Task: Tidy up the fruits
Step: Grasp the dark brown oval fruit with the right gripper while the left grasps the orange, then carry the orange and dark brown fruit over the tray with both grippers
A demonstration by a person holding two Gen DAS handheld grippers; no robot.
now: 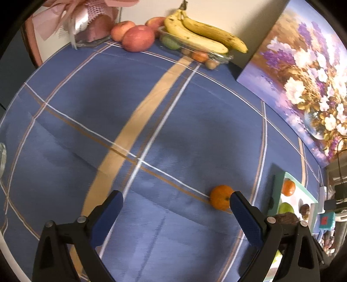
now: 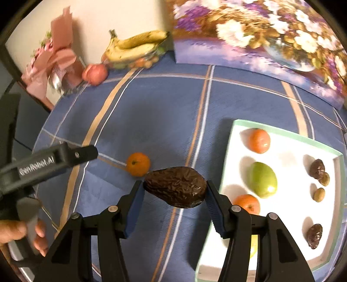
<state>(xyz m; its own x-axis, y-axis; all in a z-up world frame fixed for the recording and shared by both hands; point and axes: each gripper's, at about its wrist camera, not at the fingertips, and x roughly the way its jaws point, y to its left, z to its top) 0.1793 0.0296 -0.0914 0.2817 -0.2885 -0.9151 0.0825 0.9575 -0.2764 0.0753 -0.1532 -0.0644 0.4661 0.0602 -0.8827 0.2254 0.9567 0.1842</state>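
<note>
My right gripper (image 2: 175,191) is shut on a wrinkled dark brown date (image 2: 175,186), held above the blue checked cloth just left of the white tray (image 2: 284,132). The tray holds two orange fruits (image 2: 259,141), a green fruit (image 2: 262,180), more dates (image 2: 314,235) and small nuts. A loose mandarin (image 1: 220,197) lies on the cloth right beside the right fingertip (image 1: 237,201) of my left gripper (image 1: 176,201), which stands open with nothing between its pads. That mandarin (image 2: 138,163) also shows in the right wrist view, beyond the left gripper's finger (image 2: 82,154).
At the back against the wall sit bananas (image 1: 201,34) on a clear container of small fruits, red apples (image 1: 137,38) and a pink wrapped bouquet (image 1: 86,19). A flower painting (image 1: 303,82) leans along the right. A person's hand (image 2: 19,234) grips the left tool.
</note>
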